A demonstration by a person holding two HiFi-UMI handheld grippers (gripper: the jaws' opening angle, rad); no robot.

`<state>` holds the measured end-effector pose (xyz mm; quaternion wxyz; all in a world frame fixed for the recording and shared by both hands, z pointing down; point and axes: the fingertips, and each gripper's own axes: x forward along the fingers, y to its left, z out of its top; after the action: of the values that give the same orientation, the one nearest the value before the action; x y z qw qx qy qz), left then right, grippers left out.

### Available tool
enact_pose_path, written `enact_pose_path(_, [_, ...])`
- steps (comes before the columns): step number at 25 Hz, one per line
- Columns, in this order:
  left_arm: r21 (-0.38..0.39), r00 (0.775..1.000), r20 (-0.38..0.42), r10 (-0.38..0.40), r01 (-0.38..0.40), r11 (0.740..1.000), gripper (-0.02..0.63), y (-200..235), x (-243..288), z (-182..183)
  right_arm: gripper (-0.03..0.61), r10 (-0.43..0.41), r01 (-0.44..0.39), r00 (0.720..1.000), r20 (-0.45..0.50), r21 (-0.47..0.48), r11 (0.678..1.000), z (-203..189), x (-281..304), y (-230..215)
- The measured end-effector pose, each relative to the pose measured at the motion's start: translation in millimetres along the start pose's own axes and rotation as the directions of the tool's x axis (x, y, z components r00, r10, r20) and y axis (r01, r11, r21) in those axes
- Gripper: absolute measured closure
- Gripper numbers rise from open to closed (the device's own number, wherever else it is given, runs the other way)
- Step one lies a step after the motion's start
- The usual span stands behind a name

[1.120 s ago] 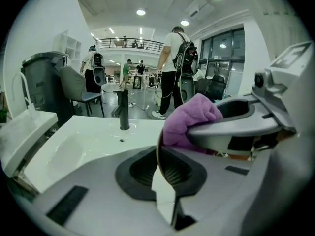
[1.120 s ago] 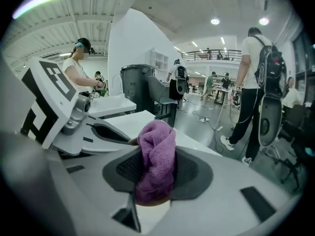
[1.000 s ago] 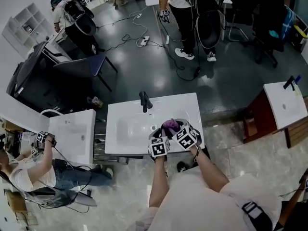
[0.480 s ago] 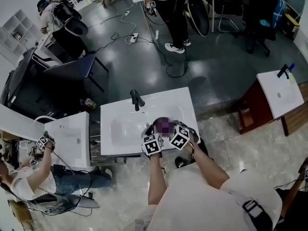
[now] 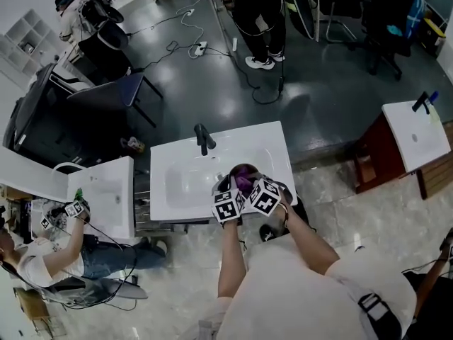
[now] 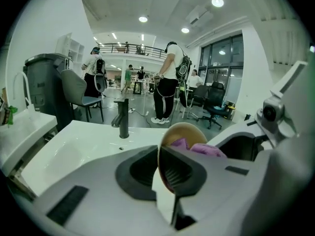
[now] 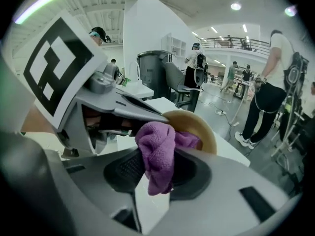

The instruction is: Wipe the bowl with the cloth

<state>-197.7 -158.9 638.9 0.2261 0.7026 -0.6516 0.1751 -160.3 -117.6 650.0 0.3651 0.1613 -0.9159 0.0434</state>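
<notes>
A tan wooden bowl [image 6: 181, 134] is held on edge above the white washbasin counter [image 5: 177, 158], its rim pinched between the jaws of my left gripper [image 6: 161, 178]. A purple cloth [image 7: 157, 154] is clamped in my right gripper [image 7: 156, 173] and is pressed into the bowl [image 7: 199, 127]. The cloth's folds [image 6: 199, 147] show inside the bowl in the left gripper view. In the head view both grippers meet over the counter's front right part, left gripper [image 5: 228, 205] beside right gripper [image 5: 263, 198], with the cloth [image 5: 244, 179] just beyond them.
A black tap [image 5: 204, 139] stands at the back of the basin [image 5: 187, 183]. A second white basin unit [image 5: 106, 197] stands to the left, where a seated person [image 5: 49, 250] holds other grippers. People, chairs and floor cables lie beyond the counter.
The head view has shifted slightly. The two grippers stay together over the front right of the counter, with the cloth still in the bowl.
</notes>
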Motion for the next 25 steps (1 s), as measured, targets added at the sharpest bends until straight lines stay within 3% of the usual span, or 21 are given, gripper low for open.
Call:
enact_pose_path(9, [0.108,0.999,-0.003,-0.033,0.033,0.994,0.595,-14.7,-0.9,14.3,0.456,-0.088,0.085,0.994,0.065,0.059,0.995,7.6,-10.0,-22.5])
enact_pose_path(18, [0.198,0.997,-0.064,-0.042,0.054,0.979,0.598,-21.9,1.7,6.5,0.456,-0.154,0.145,0.985,0.077,0.112,0.983,4.1,-13.4,-37.9])
enact_pose_path(25, [0.197,0.993,-0.1,-0.06,0.079,0.977,0.598,-20.9,11.0,-1.7,0.457,-0.215,0.195,0.968,0.126,0.155,0.968,17.8,-16.9,-61.6])
